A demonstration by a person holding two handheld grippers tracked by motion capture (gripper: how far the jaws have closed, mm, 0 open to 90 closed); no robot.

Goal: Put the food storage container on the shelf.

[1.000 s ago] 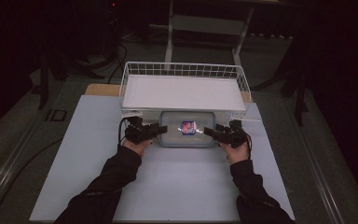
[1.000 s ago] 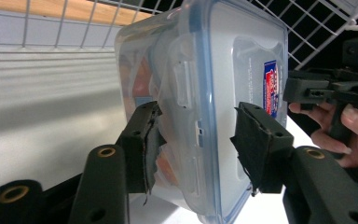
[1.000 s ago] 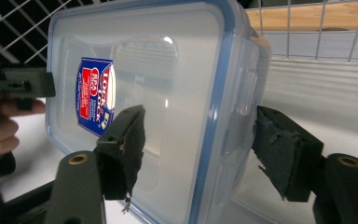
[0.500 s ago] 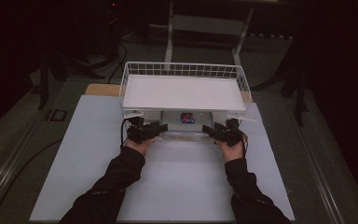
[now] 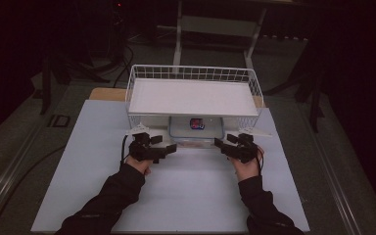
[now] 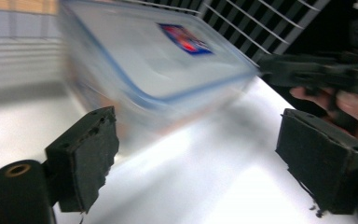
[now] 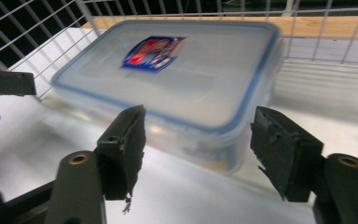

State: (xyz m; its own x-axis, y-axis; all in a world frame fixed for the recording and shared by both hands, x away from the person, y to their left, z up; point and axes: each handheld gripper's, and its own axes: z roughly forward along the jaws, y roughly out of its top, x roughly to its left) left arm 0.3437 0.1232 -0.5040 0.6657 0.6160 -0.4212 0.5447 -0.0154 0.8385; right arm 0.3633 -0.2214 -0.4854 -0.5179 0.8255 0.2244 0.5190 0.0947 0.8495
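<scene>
The box (image 5: 195,129) sits mostly tucked under the wire shelf (image 5: 193,95) on the desk (image 5: 186,196), front edge poking out. Left gripper (image 5: 169,148) and right gripper (image 5: 218,143) flank it, jaws wide apart, holding nothing. Pushing in looks nearly done.

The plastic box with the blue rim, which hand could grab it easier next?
Probably the right. The right gripper is open, with the box corner lying just ahead between its jaws. The left gripper is open too, but the box sits off toward one jaw.
</scene>
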